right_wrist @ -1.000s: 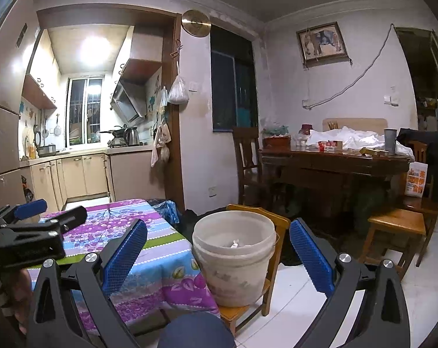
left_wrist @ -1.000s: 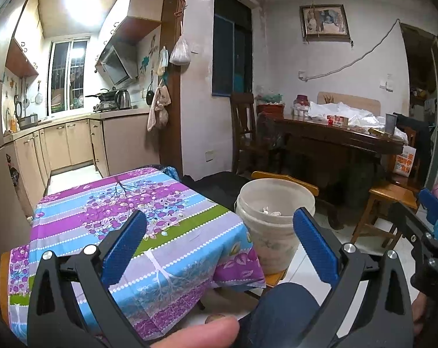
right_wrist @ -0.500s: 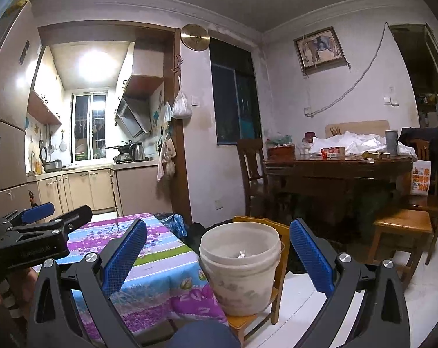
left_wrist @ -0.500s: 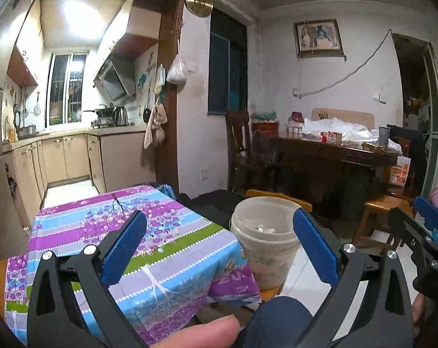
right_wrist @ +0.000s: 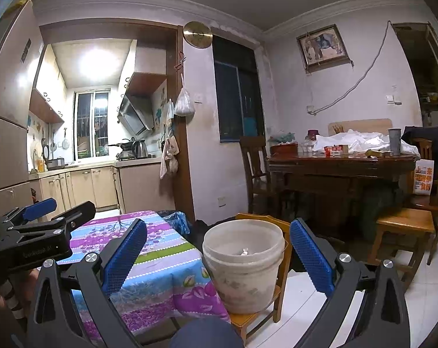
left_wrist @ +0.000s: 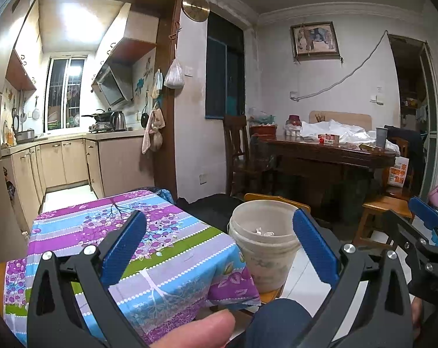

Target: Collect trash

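While both grippers hang raised and empty, the notes run from the biggest thing down.

Table: the table [left_wrist: 166, 249] in its purple, blue and green striped cloth lies ahead of and below the left gripper [left_wrist: 219, 246]; no scrap shows on the cloth from either camera.

Bucket: the pale bucket [right_wrist: 243, 264] stands on a wooden chair [right_wrist: 280, 272], just beyond the right gripper [right_wrist: 217, 258] and framed between its blue pads. For the left gripper it sits forward and toward the right-hand finger.

Trash: small white bits [left_wrist: 264, 231] rest inside the bucket.

Left gripper: fingers spread wide, nothing between them.

Right gripper: fingers likewise wide apart, holding nothing.

Change: over the last second both cameras tilted upward, so table and bucket slid lower in each view and more ceiling appeared. Neither gripper closed. Judgement: collecting looks finished or paused, with the tools pulling back.

View difference: the left camera looks down into the bucket and shows several scraps, plus a fingertip [left_wrist: 195, 330] at its lower edge; the right camera shows only one scrap but the bucket's whole side and the chair beneath. Each camera catches the other gripper at its margin.
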Demonstrator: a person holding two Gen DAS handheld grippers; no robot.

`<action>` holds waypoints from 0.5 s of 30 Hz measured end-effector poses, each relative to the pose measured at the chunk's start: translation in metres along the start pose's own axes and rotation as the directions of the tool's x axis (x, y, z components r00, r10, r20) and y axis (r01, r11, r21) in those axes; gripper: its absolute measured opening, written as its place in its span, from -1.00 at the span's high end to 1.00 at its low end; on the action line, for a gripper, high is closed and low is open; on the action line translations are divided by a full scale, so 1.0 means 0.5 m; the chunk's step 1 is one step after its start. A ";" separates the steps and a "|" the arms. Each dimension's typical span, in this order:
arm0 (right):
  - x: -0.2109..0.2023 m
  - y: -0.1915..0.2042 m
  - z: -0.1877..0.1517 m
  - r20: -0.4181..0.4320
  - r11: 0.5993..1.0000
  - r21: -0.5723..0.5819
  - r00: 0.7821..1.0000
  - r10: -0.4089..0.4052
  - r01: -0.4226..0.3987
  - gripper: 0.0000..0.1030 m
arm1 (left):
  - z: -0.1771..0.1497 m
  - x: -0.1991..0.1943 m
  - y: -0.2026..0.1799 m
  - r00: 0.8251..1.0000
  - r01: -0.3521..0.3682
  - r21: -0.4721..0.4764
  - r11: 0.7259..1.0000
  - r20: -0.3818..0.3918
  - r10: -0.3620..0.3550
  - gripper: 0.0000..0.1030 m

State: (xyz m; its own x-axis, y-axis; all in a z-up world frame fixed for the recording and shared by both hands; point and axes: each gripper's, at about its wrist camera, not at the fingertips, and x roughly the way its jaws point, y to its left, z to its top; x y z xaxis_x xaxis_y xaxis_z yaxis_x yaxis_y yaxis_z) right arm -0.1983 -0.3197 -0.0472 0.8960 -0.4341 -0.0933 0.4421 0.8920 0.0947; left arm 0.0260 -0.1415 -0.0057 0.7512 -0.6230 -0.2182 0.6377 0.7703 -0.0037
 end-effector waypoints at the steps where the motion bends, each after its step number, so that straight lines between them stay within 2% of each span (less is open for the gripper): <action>1: 0.002 0.000 -0.002 -0.001 1.000 -0.001 1.000 0.001 -0.001 -0.90 | -0.001 0.001 0.001 1.000 0.005 -0.003 1.000 -0.005 -0.005 -0.89; 15: 0.015 -0.003 -0.003 -0.008 1.000 -0.007 1.000 0.013 -0.013 -0.90 | -0.006 0.010 0.006 0.999 0.027 0.001 1.000 -0.022 -0.027 -0.89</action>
State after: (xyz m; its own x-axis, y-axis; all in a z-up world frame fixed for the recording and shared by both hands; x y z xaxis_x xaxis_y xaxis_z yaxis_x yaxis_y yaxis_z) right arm -0.1923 -0.3240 -0.0497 0.9011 -0.4220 -0.0997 0.4305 0.8982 0.0893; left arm 0.0311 -0.1417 -0.0096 0.7296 -0.6406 -0.2396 0.6581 0.7529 -0.0091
